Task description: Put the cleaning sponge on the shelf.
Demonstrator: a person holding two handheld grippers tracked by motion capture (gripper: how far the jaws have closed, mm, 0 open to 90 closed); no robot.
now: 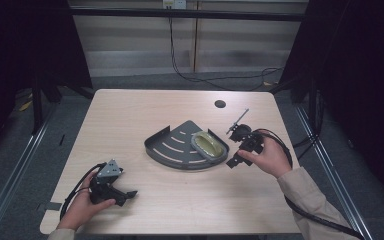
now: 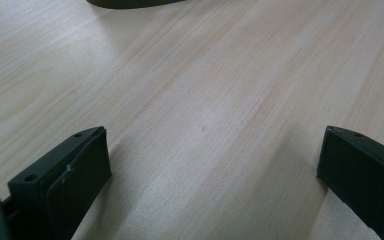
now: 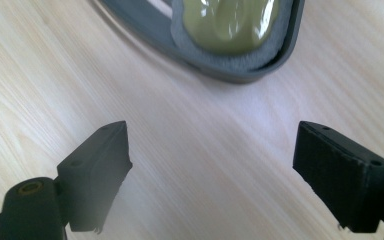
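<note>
Wooden table [image 1: 180, 200]: grey tray [image 1: 172, 147] holding olive dish [image 1: 209, 144]; right gripper [image 1: 235, 161] beside, left gripper [image 1: 127, 194] apart, jaws wide

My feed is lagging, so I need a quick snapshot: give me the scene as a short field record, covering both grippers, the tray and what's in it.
surface: light wooden table
tray: dark quarter-round slotted tray, mid-table
tray contents: olive-green glossy object at the tray's right end
left gripper: jaws wide apart, holding nothing, over bare table near the front left edge
right gripper: jaws wide apart, holding nothing, just right of the tray, pointed at the olive-green object
contact: neither gripper touches the tray
</note>
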